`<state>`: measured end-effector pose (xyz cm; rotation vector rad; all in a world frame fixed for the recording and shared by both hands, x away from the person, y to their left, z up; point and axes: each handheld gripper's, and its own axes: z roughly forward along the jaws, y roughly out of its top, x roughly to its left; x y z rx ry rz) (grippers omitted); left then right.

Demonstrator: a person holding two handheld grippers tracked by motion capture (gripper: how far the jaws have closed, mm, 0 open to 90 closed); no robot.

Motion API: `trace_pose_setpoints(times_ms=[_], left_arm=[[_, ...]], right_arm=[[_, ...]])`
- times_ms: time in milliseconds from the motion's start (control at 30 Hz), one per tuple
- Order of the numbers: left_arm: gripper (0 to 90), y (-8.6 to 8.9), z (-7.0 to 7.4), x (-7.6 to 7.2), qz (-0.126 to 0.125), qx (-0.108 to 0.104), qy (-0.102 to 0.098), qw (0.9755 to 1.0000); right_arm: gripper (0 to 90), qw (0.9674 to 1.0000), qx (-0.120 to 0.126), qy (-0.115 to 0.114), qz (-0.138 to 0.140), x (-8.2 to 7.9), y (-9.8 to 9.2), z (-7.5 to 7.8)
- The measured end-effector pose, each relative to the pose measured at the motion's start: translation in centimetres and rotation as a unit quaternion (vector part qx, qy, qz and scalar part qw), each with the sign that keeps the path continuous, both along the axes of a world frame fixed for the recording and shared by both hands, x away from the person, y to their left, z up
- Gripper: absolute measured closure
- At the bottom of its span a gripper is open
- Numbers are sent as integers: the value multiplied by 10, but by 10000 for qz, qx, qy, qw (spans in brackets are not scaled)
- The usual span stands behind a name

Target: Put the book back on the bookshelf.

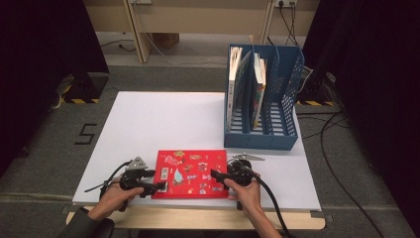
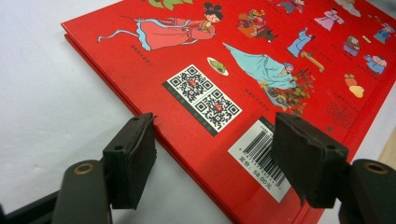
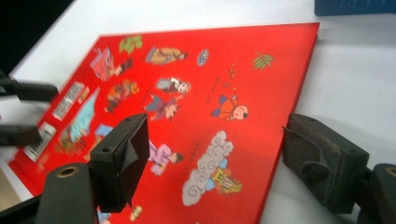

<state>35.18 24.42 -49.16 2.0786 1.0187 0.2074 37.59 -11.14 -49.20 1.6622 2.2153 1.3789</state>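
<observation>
Flat, the red book (image 1: 190, 173) runs left-right between both open grippers (image 1: 157, 186) (image 1: 216, 175).

A red picture book (image 1: 190, 174), printed with cartoon figures and a barcode, is seen flat at the counter's (image 1: 148, 124) near edge.

A picture book (image 1: 190, 173) lies flat on the table (image 1: 148, 124), at the near edge and about midway across. The left gripper (image 1: 159, 187) sits at the book's near left corner, with one jaw over the cover and the other beside its left edge. The right gripper (image 1: 216, 176) sits at the book's right edge, one jaw above the cover, the other off it over the table. Behind and to the right of the book stands a file rack (image 1: 262, 134), with books (image 1: 258, 89) upright in its left compartments.
</observation>
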Motion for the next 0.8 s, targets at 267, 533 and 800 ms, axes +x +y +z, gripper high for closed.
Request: trace_pose_setpoints(times_ms=[267, 533, 800], left_arm=[[296, -1, 1, 1, -57, -5, -82, 10000], [290, 2, 1, 4, -64, -310, -14, 9995], [318, 3, 2, 4, -161, -878, -23, 9960]], right_arm=[[257, 9988, 470, 93, -131, 1, -5, 14], [281, 9979, 524, -368, -45, 4, -2, 44], [295, 9964, 221, -748, 331, 12, 18, 97]])
